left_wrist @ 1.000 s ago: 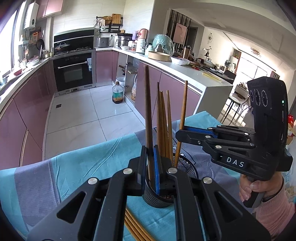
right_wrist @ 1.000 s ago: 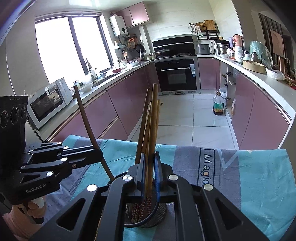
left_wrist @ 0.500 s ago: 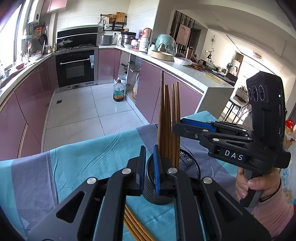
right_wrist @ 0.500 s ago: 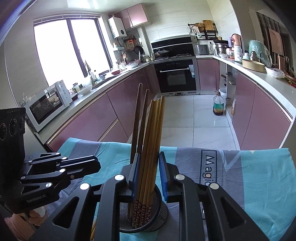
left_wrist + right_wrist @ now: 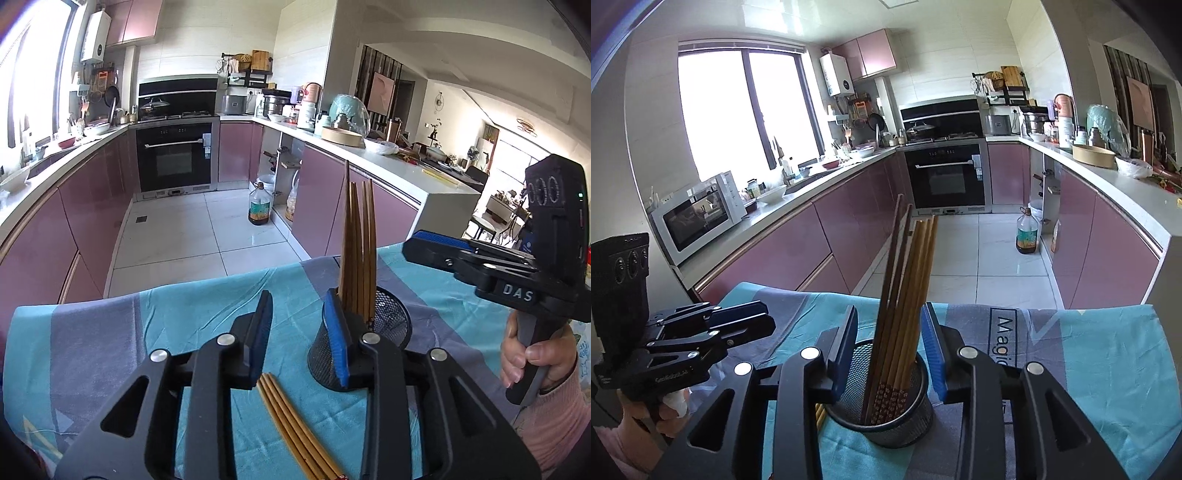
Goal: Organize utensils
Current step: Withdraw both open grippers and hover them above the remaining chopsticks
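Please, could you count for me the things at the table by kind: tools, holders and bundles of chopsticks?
Tools: 2, the left tool and the right tool; their jaws have just been opening and grip nothing
Mesh holder: 1
Chopstick bundles: 2, a standing bundle in the holder and a lying bundle on the cloth
Total: 5
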`<state>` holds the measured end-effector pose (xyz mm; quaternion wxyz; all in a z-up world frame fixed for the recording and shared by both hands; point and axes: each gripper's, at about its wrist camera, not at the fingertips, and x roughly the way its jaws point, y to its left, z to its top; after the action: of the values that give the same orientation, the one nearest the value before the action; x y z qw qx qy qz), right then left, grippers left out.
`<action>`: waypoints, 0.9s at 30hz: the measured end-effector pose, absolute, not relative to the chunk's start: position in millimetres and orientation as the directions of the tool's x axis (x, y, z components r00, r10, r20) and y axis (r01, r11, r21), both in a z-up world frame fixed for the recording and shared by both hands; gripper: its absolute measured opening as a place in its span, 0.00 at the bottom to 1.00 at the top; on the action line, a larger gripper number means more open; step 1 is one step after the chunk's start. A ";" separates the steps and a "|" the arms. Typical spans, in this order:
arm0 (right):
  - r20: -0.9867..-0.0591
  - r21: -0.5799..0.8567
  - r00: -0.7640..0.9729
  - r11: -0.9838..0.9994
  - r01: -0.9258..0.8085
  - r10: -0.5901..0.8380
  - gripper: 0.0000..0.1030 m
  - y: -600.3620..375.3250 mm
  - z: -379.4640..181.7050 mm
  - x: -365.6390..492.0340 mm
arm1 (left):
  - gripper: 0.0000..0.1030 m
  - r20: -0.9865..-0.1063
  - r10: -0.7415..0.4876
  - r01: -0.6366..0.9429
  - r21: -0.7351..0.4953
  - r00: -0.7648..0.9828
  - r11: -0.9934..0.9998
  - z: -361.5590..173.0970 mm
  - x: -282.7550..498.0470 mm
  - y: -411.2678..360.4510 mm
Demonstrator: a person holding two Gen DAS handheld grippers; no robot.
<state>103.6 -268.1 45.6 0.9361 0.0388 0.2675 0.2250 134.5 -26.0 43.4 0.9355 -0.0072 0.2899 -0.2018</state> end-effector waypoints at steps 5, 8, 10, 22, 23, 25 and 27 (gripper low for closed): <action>-0.456 0.172 0.730 0.855 -0.490 0.510 0.41 -256.7 46.6 68.2 | 0.41 -0.539 -0.328 0.322 -0.108 0.776 0.941 34.3 117.0 -7.0; -0.479 0.173 0.689 0.828 -0.533 0.544 0.41 -244.9 35.8 54.6 | 0.42 -0.563 -0.300 0.292 -0.108 0.770 0.950 20.2 107.5 4.9; -0.515 0.178 0.660 0.821 -0.542 0.547 0.41 -236.7 22.9 49.9 | 0.43 -0.585 -0.297 0.283 -0.118 0.755 0.952 6.7 98.4 11.4; -0.680 0.255 0.505 0.817 -0.517 0.531 0.41 -193.4 -55.4 53.8 | 0.43 -0.689 -0.271 0.229 -0.154 0.673 0.961 -64.6 75.7 32.1; -0.685 0.254 0.501 0.818 -0.516 0.529 0.41 -190.9 -57.5 53.6 | 0.43 -0.693 -0.270 0.227 -0.156 0.669 0.961 -66.9 75.6 29.5; -0.696 0.240 0.500 0.823 -0.515 0.516 0.41 -185.4 -61.8 52.0 | 0.43 -0.700 -0.272 0.224 -0.163 0.660 0.961 -72.9 74.7 29.6; -0.705 0.236 0.496 0.827 -0.510 0.507 0.40 -182.1 -65.8 50.5 | 0.43 -0.705 -0.276 0.223 -0.170 0.653 0.960 -77.0 72.9 28.3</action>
<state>50.5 -182.1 -65.8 0.8649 -0.0017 0.4068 0.2941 72.9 28.3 -77.0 0.9086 -0.0339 0.3930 -0.1373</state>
